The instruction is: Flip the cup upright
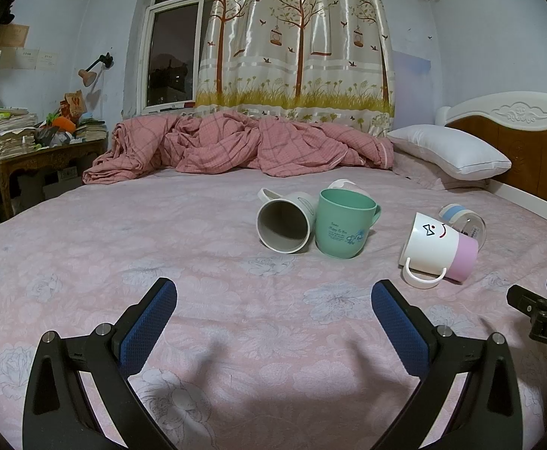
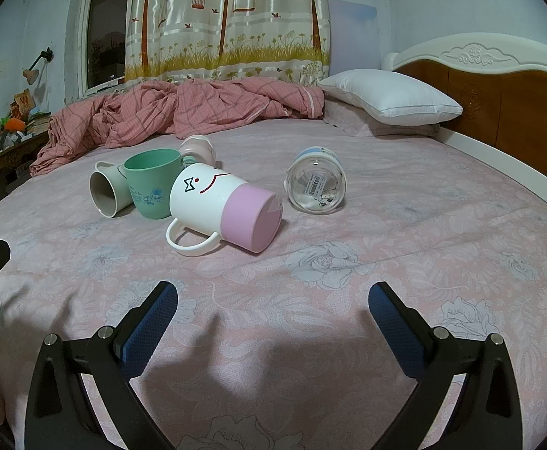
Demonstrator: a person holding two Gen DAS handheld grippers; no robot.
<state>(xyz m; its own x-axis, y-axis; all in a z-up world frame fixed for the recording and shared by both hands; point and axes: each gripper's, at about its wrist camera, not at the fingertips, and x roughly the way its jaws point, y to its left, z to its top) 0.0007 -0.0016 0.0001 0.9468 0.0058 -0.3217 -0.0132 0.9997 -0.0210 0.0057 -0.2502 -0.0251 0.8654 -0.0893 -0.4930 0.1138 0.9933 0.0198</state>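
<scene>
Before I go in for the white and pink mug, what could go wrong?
1. The mug lies on its side on a soft bedsheet; once upright it may tip again.
2. Its rim sits close to the green cup, which stands against the grey mug; swinging it up could knock them.
3. The glass cup lies on its side nearby and could roll if the sheet is pressed down.
Both the right gripper and left gripper are open.

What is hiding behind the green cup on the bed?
Behind the green cup a pale pink cup peeks out, mostly covered, so its shape and which way it lies cannot be told. A grey cup lies on its side beside the green one, touching it.
</scene>
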